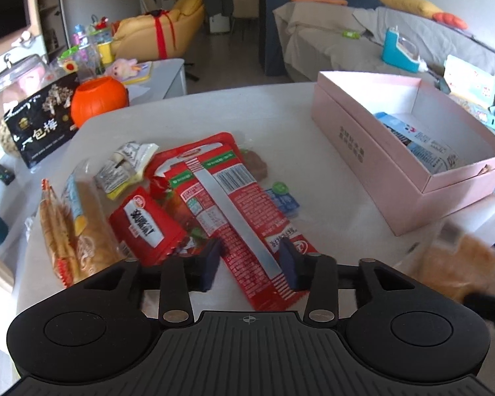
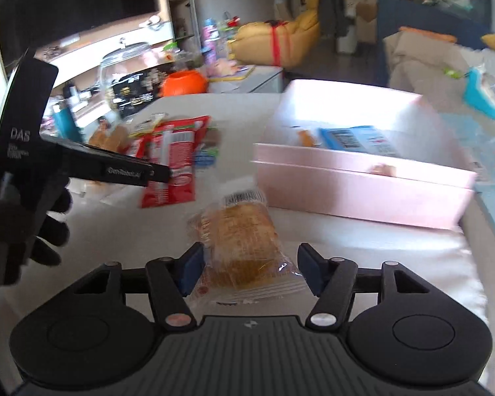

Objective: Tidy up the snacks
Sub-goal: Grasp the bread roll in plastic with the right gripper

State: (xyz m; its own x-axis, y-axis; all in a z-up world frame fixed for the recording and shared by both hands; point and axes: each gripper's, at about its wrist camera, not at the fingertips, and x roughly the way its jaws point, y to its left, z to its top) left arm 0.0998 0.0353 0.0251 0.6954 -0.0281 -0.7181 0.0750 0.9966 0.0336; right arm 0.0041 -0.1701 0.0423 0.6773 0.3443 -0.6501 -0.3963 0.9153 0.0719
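White table (image 1: 214, 115), round-cornered, carries everything. Pink box (image 1: 373, 151) stands open on the table's right part; a blue-and-white packet (image 1: 422, 145) lies inside it.

Left wrist view only: snack pile sharp and readable. Long red packet (image 1: 234, 204) lies lengthwise with a silver strip down its back, near end between the fingers of the left gripper (image 1: 250, 265). Left of it a smaller red packet (image 1: 148, 227), then a clear bag of bread (image 1: 85, 231) and a bag of long biscuit sticks (image 1: 54, 241) at the table edge. Small white-and-yellow packet (image 1: 125, 168) behind those; small blue packet (image 1: 283, 201) just beside the long red one's right edge. Off the table, far left: black bag (image 1: 39, 128), orange pumpkin tub (image 1: 99, 99). Orange blur at lower right, cannot identify.

Right wrist view only, blurred: a clear-wrapped cake (image 2: 244, 241) lies alone on the table near the box's front wall, well apart from the pile. Left gripper body visible at far left, held in a dark gloved hand (image 2: 19, 231).

Left gripper: fingers spread, straddling the long red packet's end; contact with it cannot be told.

Right gripper (image 2: 250, 270): fingers spread wide, one on each side of the cake's near end, not pinching it.
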